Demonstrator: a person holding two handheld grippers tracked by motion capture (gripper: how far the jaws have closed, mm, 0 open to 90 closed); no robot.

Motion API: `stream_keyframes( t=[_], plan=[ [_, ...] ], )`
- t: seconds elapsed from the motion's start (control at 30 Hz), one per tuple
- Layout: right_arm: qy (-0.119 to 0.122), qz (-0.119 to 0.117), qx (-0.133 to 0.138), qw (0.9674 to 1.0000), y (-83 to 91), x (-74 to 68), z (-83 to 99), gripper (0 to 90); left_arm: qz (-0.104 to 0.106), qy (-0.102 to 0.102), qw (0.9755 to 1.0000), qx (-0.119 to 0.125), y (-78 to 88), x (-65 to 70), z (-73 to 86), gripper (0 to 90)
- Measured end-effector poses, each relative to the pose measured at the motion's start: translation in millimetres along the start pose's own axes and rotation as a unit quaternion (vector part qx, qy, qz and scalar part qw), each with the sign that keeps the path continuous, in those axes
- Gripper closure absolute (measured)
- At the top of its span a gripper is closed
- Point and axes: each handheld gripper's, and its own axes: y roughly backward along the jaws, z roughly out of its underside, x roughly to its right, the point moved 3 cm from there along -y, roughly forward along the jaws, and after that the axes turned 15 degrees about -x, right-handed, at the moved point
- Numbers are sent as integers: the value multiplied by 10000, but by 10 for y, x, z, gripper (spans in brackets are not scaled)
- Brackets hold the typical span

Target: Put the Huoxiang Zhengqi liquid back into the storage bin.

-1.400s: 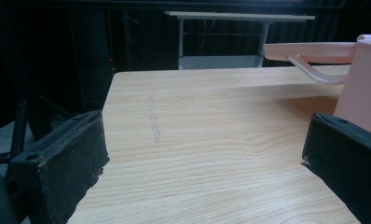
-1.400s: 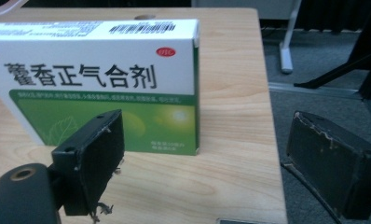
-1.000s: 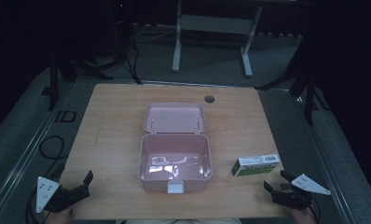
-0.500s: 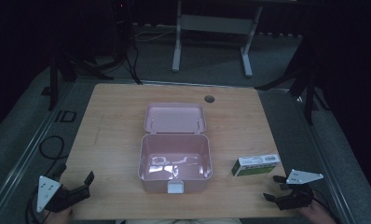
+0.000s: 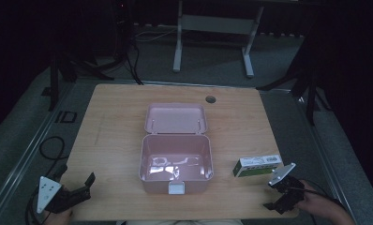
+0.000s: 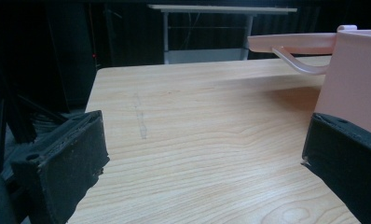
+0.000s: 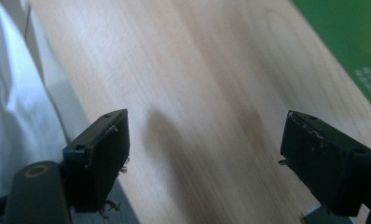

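Left gripper (image 5: 84, 186) sat at the near-left corner of the table (image 5: 114, 122), jaws spread wide, nothing between them; in the left gripper view its jaws framed bare wood with the pink box wall at the right edge. Pink box (image 5: 176, 161) stood mid-table, lid (image 5: 176, 118) flipped back and lying flat behind it, inside looked empty apart from glare, white latch (image 5: 177, 188) on the near wall. Green-and-white carton (image 5: 257, 165) lay flat on the table just right of the box, apart from it. Right gripper (image 5: 279, 199) hovered at the near-right edge, near the carton but not touching, jaws parted and empty; the right gripper view showed a green corner of the carton (image 7: 356, 32) at upper right.

Risks, as a judgement: the carton looked light and lay flat, so a low or skewed approach could shove it along the wood or toward the table edge instead of gripping it. A pinch at one end could let it swing. Carrying it low could clip the box rim and shift the box.

Printing on the carton was too small and blurred to read; no brand legible on the box.
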Motion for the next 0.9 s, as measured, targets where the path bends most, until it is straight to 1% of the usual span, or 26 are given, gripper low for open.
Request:
stream_keyframes(
  t=[0.03,0.07,0.1,0.13,0.17,0.2,0.23,0.3,0.4,0.43,0.47,0.6,0.67,0.7,0.73,0.77,0.83,0.9],
  plan=[
    [101,5,-148,9998,8,-7,-15,153,0,0,10000,0,0,0,0,1],
    [289,-77,-355,9989,20,-15,-31,146,2,-12,10000,-14,-1,1,3,0],
    [357,-106,-446,9983,27,-20,-42,146,2,-12,10000,-14,-1,1,3,1],
    [357,-106,-446,9983,27,-20,-42,146,12,-18,10000,-13,-1,2,2,1],
    [531,-89,-713,9960,53,-28,-80,145,19,-31,10000,-21,-2,4,2,1],
    [531,-89,-713,9960,53,-28,-80,145,19,-31,10000,-21,-2,4,2,1],
    [670,-23,-897,9937,81,-36,-118,146,27,-26,10000,-21,-3,6,2,0],
    [814,63,-997,9917,113,-45,-155,146,30,-37,10000,-26,-5,8,2,1],
    [976,131,-1078,9893,179,-64,-217,156,45,-51,10000,-34,-8,12,3,1],
    [976,131,-1078,9893,179,-64,-217,156,43,-51,10000,-35,-8,13,4,1],
    [1107,154,-1118,9874,234,-81,-261,166,51,-56,10000,-38,-9,14,3,0],
    [1318,222,-1237,9833,354,-95,-334,185,64,-62,9999,-51,-12,14,4,0],
    [1375,263,-1277,9819,438,-90,-375,186,71,-66,9999,-59,-12,15,5,1],
    [1375,263,-1277,9819,438,-90,-375,186,71,-66,9999,-59,-12,15,5,0],
    [1408,287,-1284,9813,481,-84,-398,186,76,-71,9999,-64,-12,15,6,0],
    [1445,340,-1314,9802,582,-73,-449,186,78,-70,9999,-63,-13,15,8,1],
    [1506,410,-1324,9788,657,-61,-488,186,88,-67,9999,-60,-13,15,8,0],
    [1540,461,-1310,9783,733,-43,-533,176,97,-68,9999,-61,-13,15,10,0]
  ],
)
